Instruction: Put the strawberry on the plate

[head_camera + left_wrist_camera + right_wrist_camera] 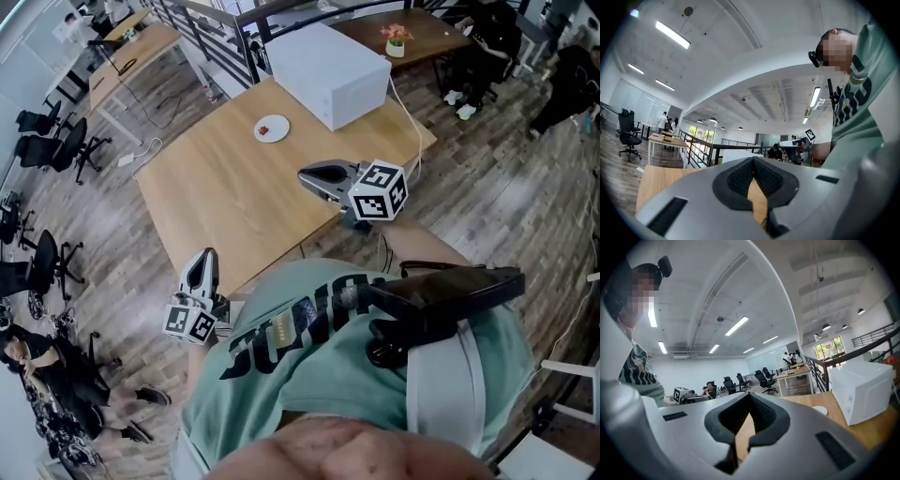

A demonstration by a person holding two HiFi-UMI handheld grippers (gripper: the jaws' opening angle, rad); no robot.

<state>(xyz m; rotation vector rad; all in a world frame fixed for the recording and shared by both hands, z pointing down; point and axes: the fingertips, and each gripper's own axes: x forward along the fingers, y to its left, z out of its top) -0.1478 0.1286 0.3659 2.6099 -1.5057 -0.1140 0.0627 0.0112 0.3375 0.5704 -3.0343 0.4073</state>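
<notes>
Far across the wooden table point(216, 202) stands a small white plate point(273, 128) with a red strawberry point(268, 128) on it. My right gripper point(303, 175) hovers over the table's near right part, pointing left, jaws shut and empty. My left gripper point(204, 254) hangs off the near edge, pointing toward the table, also shut and empty. In the left gripper view the jaws point(753, 159) meet over bare wood. The right gripper's jaws point(750, 395) meet too in its own view, with the plate point(818, 410) low at the right.
A large white box point(328, 61) stands at the table's far right, close to the plate, with a cable running off it. Black railings point(211, 37) run behind the table. Office chairs point(52, 145) and more desks stand at the left.
</notes>
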